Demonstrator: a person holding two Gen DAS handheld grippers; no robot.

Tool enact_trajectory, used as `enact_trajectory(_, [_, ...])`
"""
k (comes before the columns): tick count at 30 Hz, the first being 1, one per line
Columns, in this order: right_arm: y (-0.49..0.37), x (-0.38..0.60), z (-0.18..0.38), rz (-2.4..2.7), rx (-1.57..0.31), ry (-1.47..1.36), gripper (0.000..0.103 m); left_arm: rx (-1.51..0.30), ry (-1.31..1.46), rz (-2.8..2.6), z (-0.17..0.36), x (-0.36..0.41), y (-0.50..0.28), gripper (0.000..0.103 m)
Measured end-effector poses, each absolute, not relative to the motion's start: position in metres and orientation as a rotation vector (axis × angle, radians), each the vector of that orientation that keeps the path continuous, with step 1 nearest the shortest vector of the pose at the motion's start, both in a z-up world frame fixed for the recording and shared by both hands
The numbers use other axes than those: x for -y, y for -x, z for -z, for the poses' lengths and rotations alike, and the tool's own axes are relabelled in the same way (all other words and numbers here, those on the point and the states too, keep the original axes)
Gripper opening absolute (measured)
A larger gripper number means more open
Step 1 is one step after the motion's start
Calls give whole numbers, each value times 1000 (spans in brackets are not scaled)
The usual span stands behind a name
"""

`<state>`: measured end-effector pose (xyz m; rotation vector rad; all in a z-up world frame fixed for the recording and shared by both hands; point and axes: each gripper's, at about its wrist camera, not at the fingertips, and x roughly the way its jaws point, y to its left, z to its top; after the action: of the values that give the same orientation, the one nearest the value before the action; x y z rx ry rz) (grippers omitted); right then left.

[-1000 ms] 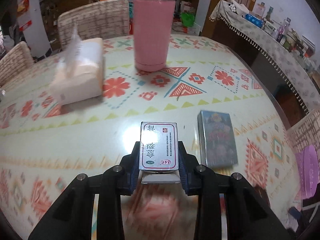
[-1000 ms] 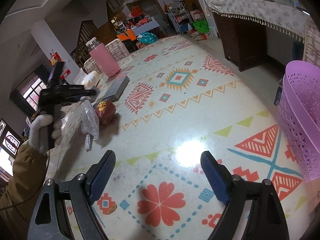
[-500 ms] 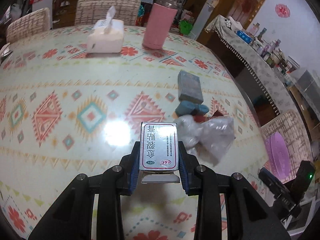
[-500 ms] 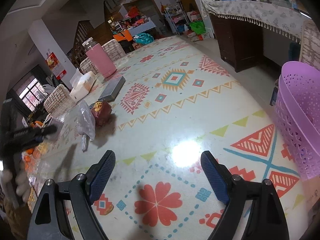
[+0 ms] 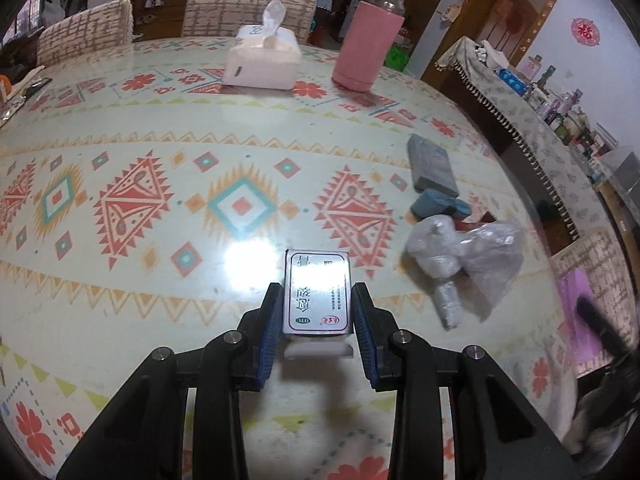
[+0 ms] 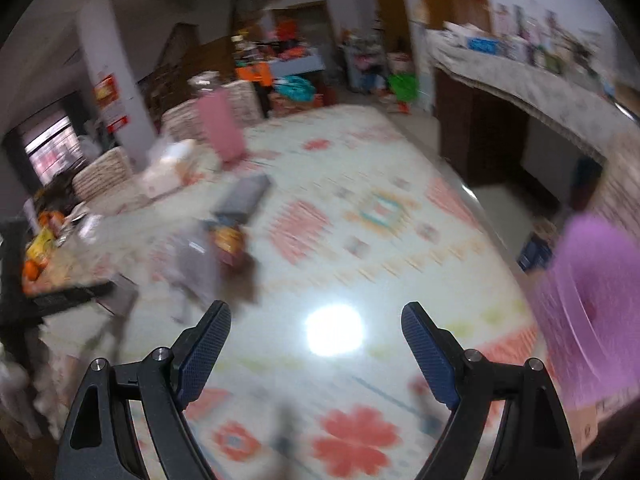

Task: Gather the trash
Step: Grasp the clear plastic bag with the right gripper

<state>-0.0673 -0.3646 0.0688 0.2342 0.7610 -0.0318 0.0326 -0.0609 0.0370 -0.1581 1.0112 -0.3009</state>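
My left gripper (image 5: 317, 312) is shut on a small white medicine box (image 5: 317, 293) and holds it above the patterned table (image 5: 160, 200). To its right lie a crumpled clear plastic bag (image 5: 464, 256), a blue wrapper (image 5: 438, 205) and a grey flat box (image 5: 432, 166). My right gripper (image 6: 316, 344) is open and empty above the table; its view is blurred. The plastic bag (image 6: 192, 264), a red snack packet (image 6: 230, 244) and the grey box (image 6: 244, 196) lie ahead to its left. A purple basket (image 6: 592, 304) stands at its right.
A tissue pack (image 5: 262, 60) and a pink bottle (image 5: 370, 48) stand at the table's far side, with chairs (image 5: 248, 8) behind. The purple basket (image 5: 576, 312) shows past the table's right edge. A cloth-covered sideboard (image 5: 540, 120) runs along the right.
My left gripper has moved lower and nearer the table with the box still held. My right gripper is moving, its view now blurred, and it stays open.
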Motion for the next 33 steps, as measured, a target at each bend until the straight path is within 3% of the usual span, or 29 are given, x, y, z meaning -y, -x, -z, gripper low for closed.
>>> enact_trajectory(4, [15,325,-88,-128,-806,-213,89,-1013,158,303,-37,60,-31,33])
enact_trajectory(5, [3,316,-88,-159,-822,-195,86,-1013,160,302,-37,60,-31,33])
enact_trajectory(7, [-26,296,-85,-196,-853,-156,68,-1015,168,301,-36,58,-31,33])
enact_trajectory(9, [-50,281,-75,-226,-899,-140,61,-1017,181,297,-36,55,-32,33])
enact_trajectory(12, [-67,269,-56,-235,-966,-132,60,-1026,203,295,-35,50,-34,33])
enact_trajectory(17, [-38,243,-41,-424,-1102,-143,61,-1056,228,303,-32,47,-36,36])
enact_trajectory(22, [-12,226,-52,-315,-1007,36,82,-1070,231,302,-28,49,-35,38])
enact_trajectory(29, [-30,225,-44,-207,-947,67,82,-1093,237,297,-20,49,-38,43])
enact_trajectory(30, [-34,221,-43,-203,-952,78,80,-1093,240,301,-20,49,-38,44])
enact_trajectory(33, [-44,214,-36,-187,-961,103,54,-1091,235,299,-20,50,-38,45])
